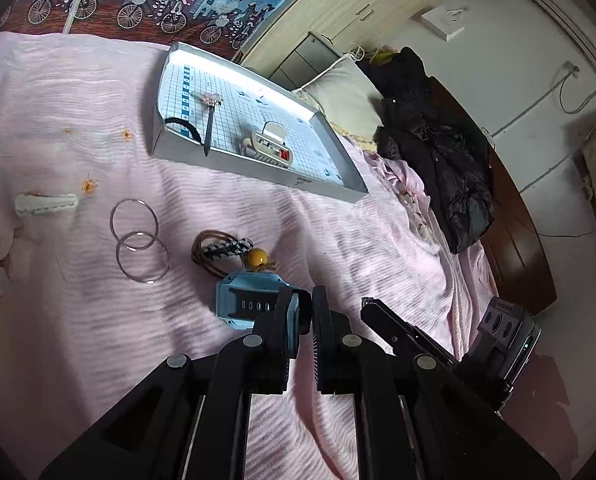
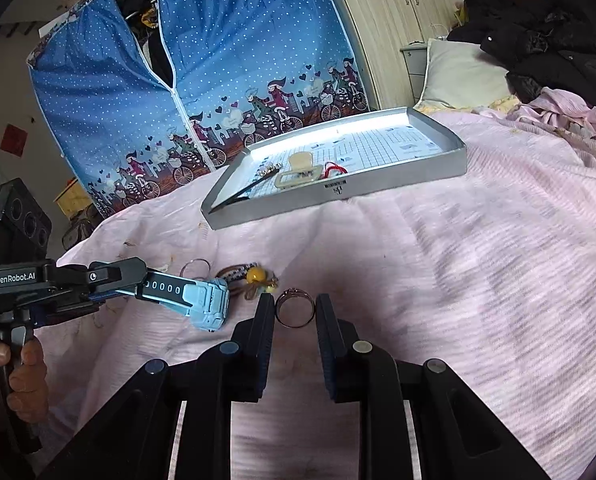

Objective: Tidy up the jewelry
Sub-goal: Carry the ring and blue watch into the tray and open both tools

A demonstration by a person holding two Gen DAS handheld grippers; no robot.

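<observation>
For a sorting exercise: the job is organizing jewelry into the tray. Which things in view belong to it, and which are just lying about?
Belongs to the job:
tray
blue watch, in left gripper
ring, between right gripper fingers
two hoops
yellow-bead cord

Just lying about:
black coat
pillow
wardrobe cover

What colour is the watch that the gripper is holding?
Light blue, with a black strap. The watch shows best in the right wrist view, clamped in the left gripper.

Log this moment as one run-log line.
left gripper: shut on blue watch | right gripper: around ring, grip unclear | tray: holds hair clip
</observation>
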